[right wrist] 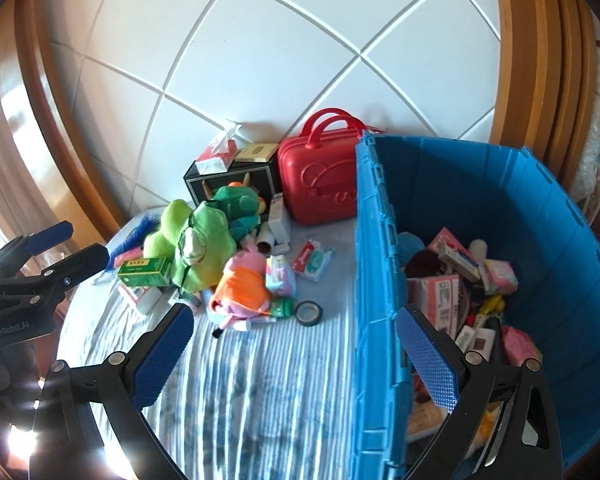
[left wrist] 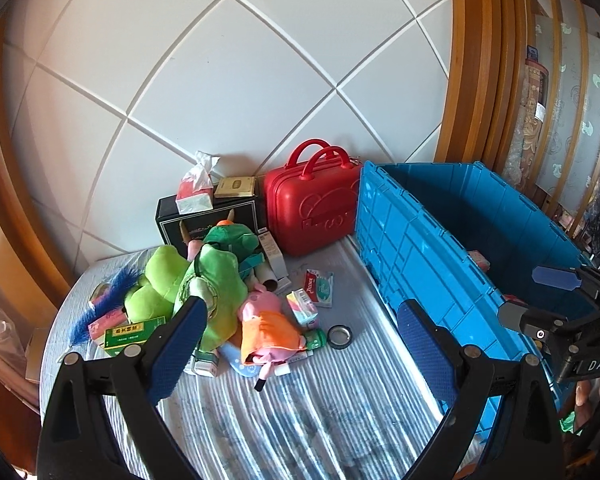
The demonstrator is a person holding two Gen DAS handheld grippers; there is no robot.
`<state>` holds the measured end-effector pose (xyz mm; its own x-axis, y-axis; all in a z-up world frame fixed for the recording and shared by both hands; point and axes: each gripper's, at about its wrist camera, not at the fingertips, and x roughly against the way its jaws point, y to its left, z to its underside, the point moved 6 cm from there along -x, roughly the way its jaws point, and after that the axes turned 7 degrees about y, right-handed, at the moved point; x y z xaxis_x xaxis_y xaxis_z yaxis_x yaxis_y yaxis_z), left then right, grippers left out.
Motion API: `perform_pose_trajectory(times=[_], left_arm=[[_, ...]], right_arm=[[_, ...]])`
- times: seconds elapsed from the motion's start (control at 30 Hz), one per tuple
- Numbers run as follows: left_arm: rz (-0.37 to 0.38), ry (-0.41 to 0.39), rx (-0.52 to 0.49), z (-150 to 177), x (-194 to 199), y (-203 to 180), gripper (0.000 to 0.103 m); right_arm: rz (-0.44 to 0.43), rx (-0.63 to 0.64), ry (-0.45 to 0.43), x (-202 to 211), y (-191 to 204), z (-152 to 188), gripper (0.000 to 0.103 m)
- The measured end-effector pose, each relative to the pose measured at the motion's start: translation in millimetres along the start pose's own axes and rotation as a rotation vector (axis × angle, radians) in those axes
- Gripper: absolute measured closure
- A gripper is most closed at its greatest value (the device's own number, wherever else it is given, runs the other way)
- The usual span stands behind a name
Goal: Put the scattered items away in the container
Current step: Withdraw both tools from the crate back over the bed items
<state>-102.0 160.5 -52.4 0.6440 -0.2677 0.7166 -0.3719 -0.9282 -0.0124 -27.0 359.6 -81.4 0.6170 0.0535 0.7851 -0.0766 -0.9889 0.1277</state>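
Note:
A blue plastic crate stands on the right of a striped bed surface and holds several boxes and packets. A pile lies left of it: green plush toys, a pink pig plush in orange, a green box, a tissue packet, a tape roll. My left gripper is open and empty above the bed near the pile. My right gripper is open and empty, straddling the crate's left wall.
A red handled case and a black box with a tissue pack on top stand against the white tiled wall. Wooden frames curve at both sides. The right gripper shows in the left view.

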Motion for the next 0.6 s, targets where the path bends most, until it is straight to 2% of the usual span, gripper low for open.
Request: perform_pose_trajectory(times=[0.23,0.6], left_arm=[[-0.034,0.038,0.049,25.7,-5.1,65.3,0.005],[-0.128,0.136,0.143,79.1,-32.6,163.6,0.005]], right_arm=[[-0.007,0.022,0.032,-22.2,49.3,3.3,0.000],[-0.021,0.054,0.102,-78.0,99.9,13.4,0.000]])
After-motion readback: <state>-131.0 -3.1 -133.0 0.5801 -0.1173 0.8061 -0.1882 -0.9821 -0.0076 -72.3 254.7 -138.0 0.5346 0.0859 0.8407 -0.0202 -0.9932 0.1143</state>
